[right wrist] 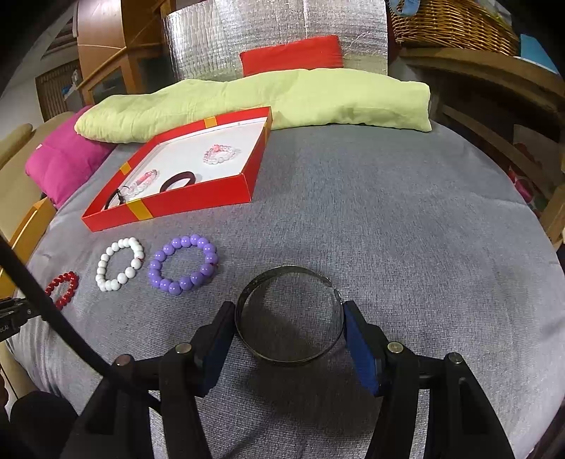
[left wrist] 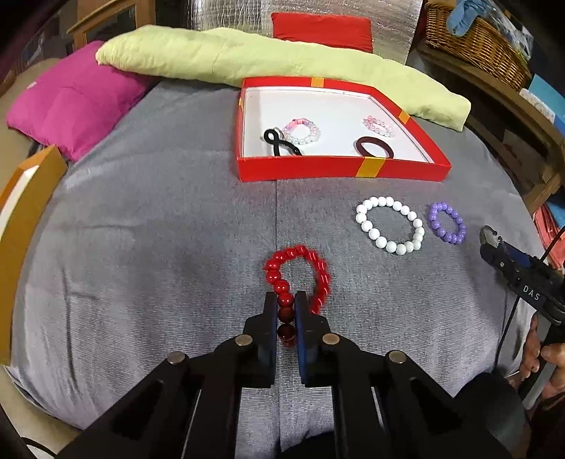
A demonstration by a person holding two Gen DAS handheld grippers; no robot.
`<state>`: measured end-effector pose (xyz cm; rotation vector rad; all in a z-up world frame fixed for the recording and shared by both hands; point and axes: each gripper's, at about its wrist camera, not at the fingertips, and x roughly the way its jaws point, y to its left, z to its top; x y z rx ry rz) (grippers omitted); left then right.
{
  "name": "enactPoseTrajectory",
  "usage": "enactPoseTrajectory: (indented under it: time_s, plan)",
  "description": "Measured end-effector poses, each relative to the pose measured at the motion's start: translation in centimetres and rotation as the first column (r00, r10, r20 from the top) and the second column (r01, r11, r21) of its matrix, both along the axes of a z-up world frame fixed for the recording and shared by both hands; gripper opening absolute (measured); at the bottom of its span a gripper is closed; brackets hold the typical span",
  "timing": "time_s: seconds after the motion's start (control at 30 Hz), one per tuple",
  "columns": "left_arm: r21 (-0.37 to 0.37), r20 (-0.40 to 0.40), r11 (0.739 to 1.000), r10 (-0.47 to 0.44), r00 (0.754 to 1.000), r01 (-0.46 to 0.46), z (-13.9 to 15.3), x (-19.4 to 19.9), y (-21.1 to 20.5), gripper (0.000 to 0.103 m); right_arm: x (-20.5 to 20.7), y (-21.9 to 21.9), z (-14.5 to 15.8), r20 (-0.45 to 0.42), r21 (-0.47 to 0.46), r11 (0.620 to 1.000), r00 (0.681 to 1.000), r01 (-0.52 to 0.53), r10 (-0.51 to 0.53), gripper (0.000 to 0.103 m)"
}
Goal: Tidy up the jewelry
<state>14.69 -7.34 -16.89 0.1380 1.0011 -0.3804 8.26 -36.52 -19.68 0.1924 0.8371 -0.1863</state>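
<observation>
My left gripper is shut on the near side of a red bead bracelet, whose loop lies on the grey bed cover; it also shows in the right wrist view. My right gripper is shut on a dark metal bangle, its pads pressing both sides. A white bead bracelet and a purple bead bracelet lie on the cover. The red box holds two pink-white bead bracelets, a black hair tie and a maroon hair tie.
A light green pillow, a magenta cushion and a red cushion lie behind the box. A wicker basket stands on a wooden shelf at the right. An orange-edged box sits at the left.
</observation>
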Motion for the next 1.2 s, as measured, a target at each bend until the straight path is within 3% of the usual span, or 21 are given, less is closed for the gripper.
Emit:
enactPoseTrajectory:
  time_s: [0.23,0.57,0.87,1.03,1.2]
  plan:
    - [0.025,0.031,1.000,-0.003,0.999,0.002,0.5,-0.3,-0.2,0.010,-0.2,0.2,0.2,-0.011,0.003,1.000,1.000,-0.003,0.003,0.064]
    - [0.024,0.013,1.000,-0.014,1.000,0.014,0.1,-0.2,-0.4,0.010,-0.4,1.4,0.1,-0.021,-0.044,0.999,1.000,-0.020,0.019,0.065]
    - [0.026,0.002,0.999,-0.026,1.000,0.026,-0.3,-0.1,-0.5,0.012,-0.5,1.7,0.0,-0.044,-0.073,0.997,0.999,-0.023,0.020,0.073]
    - [-0.001,-0.006,0.999,-0.033,0.999,0.033,-0.2,-0.3,0.0,0.039,-0.7,1.6,0.2,-0.062,-0.076,0.997,0.998,-0.028,0.024,0.074]
    - [-0.023,-0.006,0.999,-0.043,0.999,0.043,0.2,-0.5,0.1,0.046,-0.8,1.4,0.3,-0.062,-0.070,0.997,0.998,-0.026,0.022,0.074]
